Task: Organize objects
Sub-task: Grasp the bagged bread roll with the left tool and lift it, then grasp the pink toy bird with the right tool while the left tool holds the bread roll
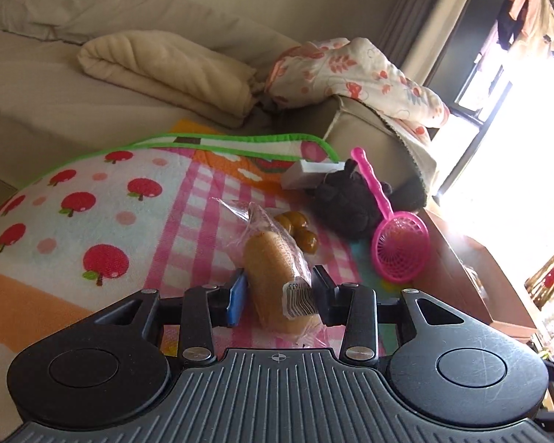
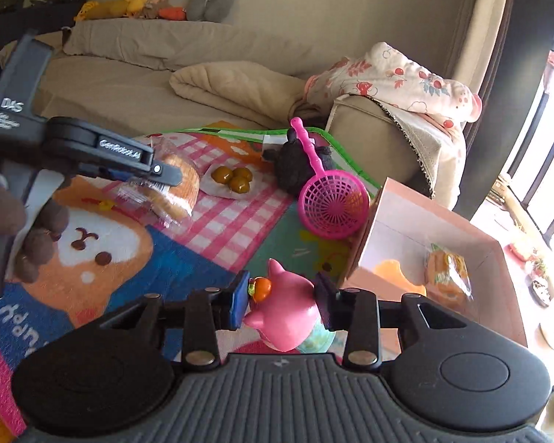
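A plastic-wrapped bread roll point(image 1: 273, 277) sits between the pads of my left gripper point(image 1: 280, 293), which is shut on it. The right wrist view shows that same gripper point(image 2: 158, 177) holding the roll point(image 2: 181, 188) a little above the colourful play mat point(image 2: 188, 265). My right gripper point(image 2: 282, 301) is shut on a pink toy figure point(image 2: 288, 313) with an orange bit on its head. Both pads touch the toy's sides. To the right stands an open pink box point(image 2: 443, 217) with a wrapped orange item point(image 2: 447, 277) inside.
On the mat lie a pink plastic strainer point(image 2: 332, 203), a dark plush toy point(image 2: 295, 162), a small grey box point(image 1: 306, 173) and several brown round pieces point(image 2: 236, 177). Behind is a beige sofa point(image 2: 129, 85) with folded blankets. A person's hand point(image 2: 3, 206) shows at the left.
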Demonstrator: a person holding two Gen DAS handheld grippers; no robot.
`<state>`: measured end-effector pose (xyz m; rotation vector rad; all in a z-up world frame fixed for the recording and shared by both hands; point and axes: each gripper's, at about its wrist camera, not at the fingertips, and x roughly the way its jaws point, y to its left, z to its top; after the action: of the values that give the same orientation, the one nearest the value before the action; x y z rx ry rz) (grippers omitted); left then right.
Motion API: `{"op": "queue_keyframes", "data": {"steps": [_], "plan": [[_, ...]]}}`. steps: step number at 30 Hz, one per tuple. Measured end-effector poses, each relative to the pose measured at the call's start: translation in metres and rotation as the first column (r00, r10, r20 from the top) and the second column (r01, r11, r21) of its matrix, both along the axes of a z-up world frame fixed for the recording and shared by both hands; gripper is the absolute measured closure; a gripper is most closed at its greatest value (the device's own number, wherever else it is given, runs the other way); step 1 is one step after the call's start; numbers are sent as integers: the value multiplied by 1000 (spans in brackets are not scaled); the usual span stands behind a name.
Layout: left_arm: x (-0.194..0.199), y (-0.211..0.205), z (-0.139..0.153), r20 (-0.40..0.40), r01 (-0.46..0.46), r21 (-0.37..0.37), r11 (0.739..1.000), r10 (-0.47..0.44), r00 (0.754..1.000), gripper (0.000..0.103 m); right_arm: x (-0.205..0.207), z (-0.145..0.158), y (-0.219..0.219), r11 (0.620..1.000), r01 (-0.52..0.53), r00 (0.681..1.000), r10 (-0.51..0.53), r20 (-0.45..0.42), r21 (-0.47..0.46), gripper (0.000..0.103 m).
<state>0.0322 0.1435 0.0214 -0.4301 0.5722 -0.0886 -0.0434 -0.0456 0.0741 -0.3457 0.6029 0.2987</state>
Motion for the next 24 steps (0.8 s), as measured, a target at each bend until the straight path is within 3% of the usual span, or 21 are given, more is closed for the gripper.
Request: {"op": "queue_keyframes", "data": {"steps": [4, 5, 6, 8, 10, 14, 16, 20, 24], "plan": [[4, -11, 8, -1, 40, 21, 999, -40, 999, 65, -26, -11, -24, 998, 61, 998, -61, -5, 8, 65], [3, -15, 10, -4, 69, 15, 998, -69, 998, 66, -29, -14, -31, 997, 77, 997, -77, 0, 13, 56], [1, -21, 13, -8, 108, 16, 994, -107, 994, 68, -33, -17, -37, 995, 97, 995, -98, 8, 17, 40], [-4, -35, 18, -19, 182, 35, 983, -181, 983, 68, -38, -21, -46, 991, 131, 991, -132, 25, 31, 24], [-11, -49, 22, -42, 274, 17, 962, -273, 961, 68, -39, -23, -53, 988, 145, 989, -147, 23, 55, 22], [-27, -77, 20, -89, 473, -75, 878, -479, 873, 68, -40, -28, -57, 984, 152, 988, -155, 23, 93, 13], [-34, -90, 15, -119, 513, -32, 858, -513, 850, 68, -40, -32, -57, 984, 150, 988, -153, 23, 97, 9], [-44, -101, 10, -130, 496, 125, 859, -481, 867, 53, -35, -43, -58, 980, 162, 987, -164, 3, 111, 3], [-42, -99, 7, -136, 491, 93, 866, -477, 868, 50, -33, -49, -60, 976, 179, 984, -179, -18, 127, 3]]}}
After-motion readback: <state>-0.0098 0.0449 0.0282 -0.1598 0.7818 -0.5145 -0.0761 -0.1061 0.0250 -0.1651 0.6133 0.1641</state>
